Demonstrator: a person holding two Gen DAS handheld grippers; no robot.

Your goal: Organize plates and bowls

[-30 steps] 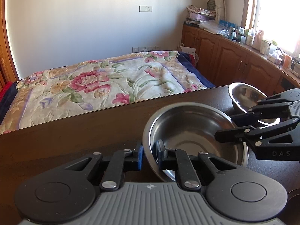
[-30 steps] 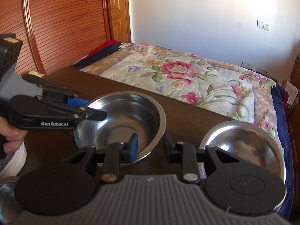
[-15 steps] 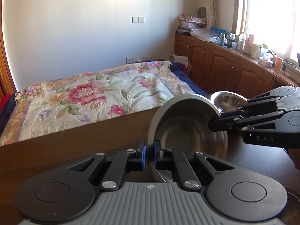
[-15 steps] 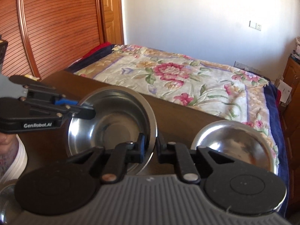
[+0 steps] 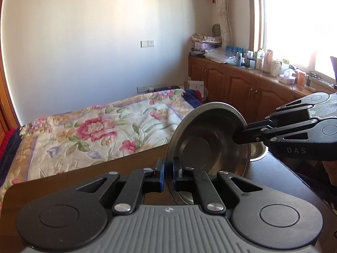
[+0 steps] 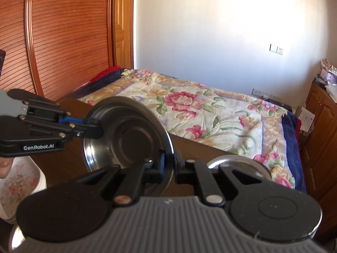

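Observation:
A steel bowl (image 5: pixel 207 139) is held tilted above the dark wooden table (image 5: pixel 88 175). My left gripper (image 5: pixel 168 176) is shut on its near rim. My right gripper (image 6: pixel 169 165) is shut on the opposite rim of the same bowl (image 6: pixel 126 139). Each gripper shows in the other's view, the right one in the left wrist view (image 5: pixel 238 138) and the left one in the right wrist view (image 6: pixel 99 130). A second steel bowl (image 6: pixel 238 162) rests on the table to the right, partly hidden; its edge shows behind the lifted bowl (image 5: pixel 258 150).
A floral plate stack (image 6: pixel 19 179) sits at the table's left. A bed with a flowered cover (image 5: pixel 101 132) lies beyond the table. Wooden cabinets (image 5: pixel 248 90) with clutter line the right wall. A slatted wooden wardrobe (image 6: pixel 54 31) stands at the left.
Both grippers closed on the bowl's rims and lifted it off the table; it has tilted more upright and risen.

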